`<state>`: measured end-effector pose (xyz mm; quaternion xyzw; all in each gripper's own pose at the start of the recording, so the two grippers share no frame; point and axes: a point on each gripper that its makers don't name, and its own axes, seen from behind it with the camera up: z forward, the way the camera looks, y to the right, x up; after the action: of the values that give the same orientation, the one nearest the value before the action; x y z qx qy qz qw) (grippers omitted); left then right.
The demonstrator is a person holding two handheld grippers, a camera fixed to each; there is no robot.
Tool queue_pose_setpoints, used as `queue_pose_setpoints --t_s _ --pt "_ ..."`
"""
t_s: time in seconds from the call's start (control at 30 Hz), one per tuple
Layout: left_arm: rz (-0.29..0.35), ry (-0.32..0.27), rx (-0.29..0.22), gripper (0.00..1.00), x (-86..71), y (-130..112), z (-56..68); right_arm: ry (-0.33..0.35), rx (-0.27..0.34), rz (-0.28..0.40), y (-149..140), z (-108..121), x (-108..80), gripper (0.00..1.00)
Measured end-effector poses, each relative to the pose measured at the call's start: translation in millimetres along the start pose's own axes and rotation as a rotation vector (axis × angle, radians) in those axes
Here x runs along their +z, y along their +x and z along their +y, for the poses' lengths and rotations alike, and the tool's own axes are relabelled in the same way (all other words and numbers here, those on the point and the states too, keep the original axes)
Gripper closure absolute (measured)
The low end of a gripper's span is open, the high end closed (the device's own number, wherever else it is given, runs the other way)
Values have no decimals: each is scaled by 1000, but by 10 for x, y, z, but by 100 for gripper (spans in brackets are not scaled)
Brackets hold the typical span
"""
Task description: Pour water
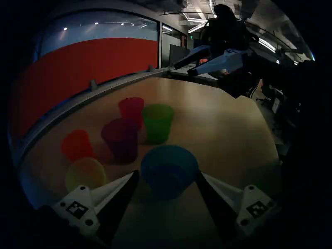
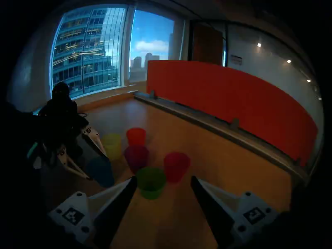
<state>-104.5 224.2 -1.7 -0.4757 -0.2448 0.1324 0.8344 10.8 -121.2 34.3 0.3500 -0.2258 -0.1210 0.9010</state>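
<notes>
Several coloured plastic cups stand clustered on a wooden table (image 1: 232, 124). The blue cup (image 1: 168, 170) sits between the fingertips of my left gripper (image 1: 166, 174), which is open around it. From the right gripper view, the left gripper (image 2: 97, 167) flanks the blue cup (image 2: 101, 171) while a dark figure holds it. My right gripper (image 2: 162, 181) is open, and the green cup (image 2: 150, 181) stands just ahead of its left fingertip. In the left gripper view, the right gripper (image 1: 183, 69) hovers above the table's far side. I cannot tell whether any cup holds water.
Behind the blue cup are a purple cup (image 1: 121, 139), green cup (image 1: 157, 122), pink cup (image 1: 132, 108), red cup (image 1: 76, 144) and yellow cup (image 1: 85, 174). A red partition (image 2: 232, 95) with a rail borders the table. Large windows (image 2: 89, 50) stand beyond.
</notes>
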Motion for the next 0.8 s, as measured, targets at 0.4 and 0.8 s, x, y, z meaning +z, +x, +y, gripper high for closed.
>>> queue_pose_setpoints --t_s 0.4,0.8 --pt "0 -3 21 0 128 59 27 2 -2 2 40 -14 14 0" --pt "0 -7 12 10 152 69 29 0 0 0 28 2 22 0"
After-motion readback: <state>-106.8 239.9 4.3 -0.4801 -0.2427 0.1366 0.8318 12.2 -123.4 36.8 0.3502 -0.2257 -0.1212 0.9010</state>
